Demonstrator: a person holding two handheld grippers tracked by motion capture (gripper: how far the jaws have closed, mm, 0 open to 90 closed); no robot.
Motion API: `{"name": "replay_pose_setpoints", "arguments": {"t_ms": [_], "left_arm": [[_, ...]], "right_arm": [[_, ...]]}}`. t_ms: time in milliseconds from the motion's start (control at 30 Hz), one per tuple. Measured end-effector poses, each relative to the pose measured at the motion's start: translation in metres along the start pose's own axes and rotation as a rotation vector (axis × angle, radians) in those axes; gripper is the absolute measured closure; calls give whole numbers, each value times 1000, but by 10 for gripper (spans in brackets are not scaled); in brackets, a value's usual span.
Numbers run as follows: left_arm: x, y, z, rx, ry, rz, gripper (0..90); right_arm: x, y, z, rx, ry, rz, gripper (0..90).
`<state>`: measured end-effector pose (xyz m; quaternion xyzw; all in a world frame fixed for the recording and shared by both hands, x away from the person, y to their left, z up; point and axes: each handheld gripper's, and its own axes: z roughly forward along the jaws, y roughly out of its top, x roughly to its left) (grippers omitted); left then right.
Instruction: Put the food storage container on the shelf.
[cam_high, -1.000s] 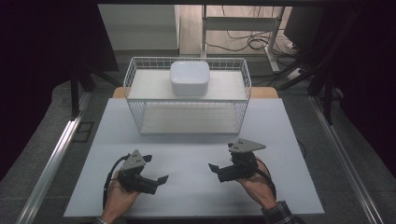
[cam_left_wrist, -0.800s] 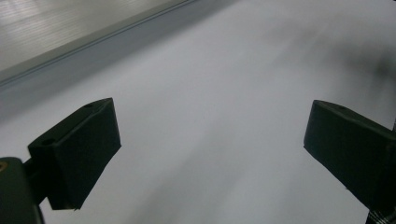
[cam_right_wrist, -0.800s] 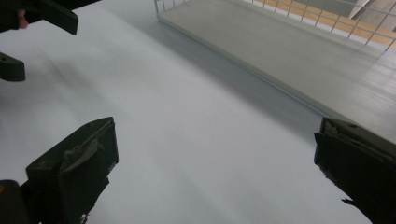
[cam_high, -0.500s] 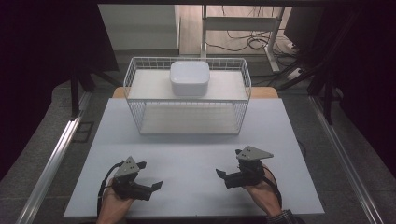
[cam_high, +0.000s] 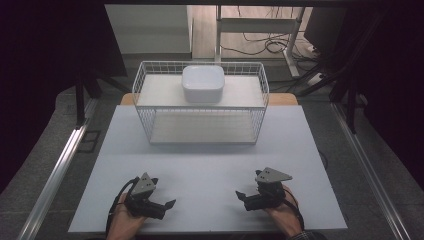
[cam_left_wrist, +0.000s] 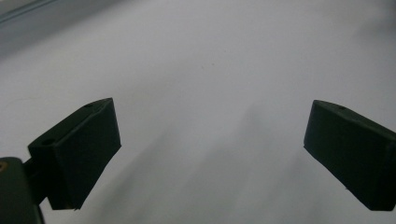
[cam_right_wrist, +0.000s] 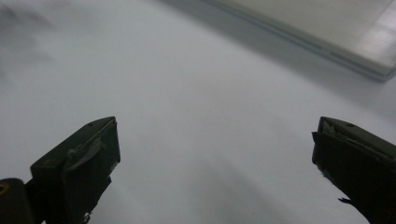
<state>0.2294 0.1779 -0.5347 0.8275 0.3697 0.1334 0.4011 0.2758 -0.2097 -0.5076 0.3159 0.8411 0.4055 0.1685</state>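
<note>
White wire basket (cam_high: 200, 125) stands at the far middle of the table (cam_high: 210, 165), with a shelf board across its top half. A white square bowl (cam_high: 203, 84) sits on that board, centred toward the back; the bowl looks empty, though its inside is hard to read from this angle. The lower level of the basket holds nothing I can make out.

Left gripper (cam_high: 167, 206) lies low at the near left edge, right gripper (cam_high: 241, 196) at the near right, both well apart from the basket and bowl. Each has its jaws spread wide with bare table between them, nothing gripped. Hands are cut off at the bottom edge. In the right gripper view a pale flat edge crosses the top right corner, too blurred to identify.

Against the earlier frames both grippers have pulled back toward the person and sunk closer to the tabletop; basket and bowl are unmoved.
</note>
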Motion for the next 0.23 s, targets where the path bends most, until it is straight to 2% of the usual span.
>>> {"name": "replay_pose_setpoints", "arguments": {"t_ms": [133, 233], "left_arm": [[-1, 0, 4, 20, 1, 4, 32], [-1, 0, 4, 17, -5, 0, 29]], "right_arm": [[-1, -1, 3, 17, 7, 9, 8], [-2, -3, 5, 38, 6, 10, 8]]}}
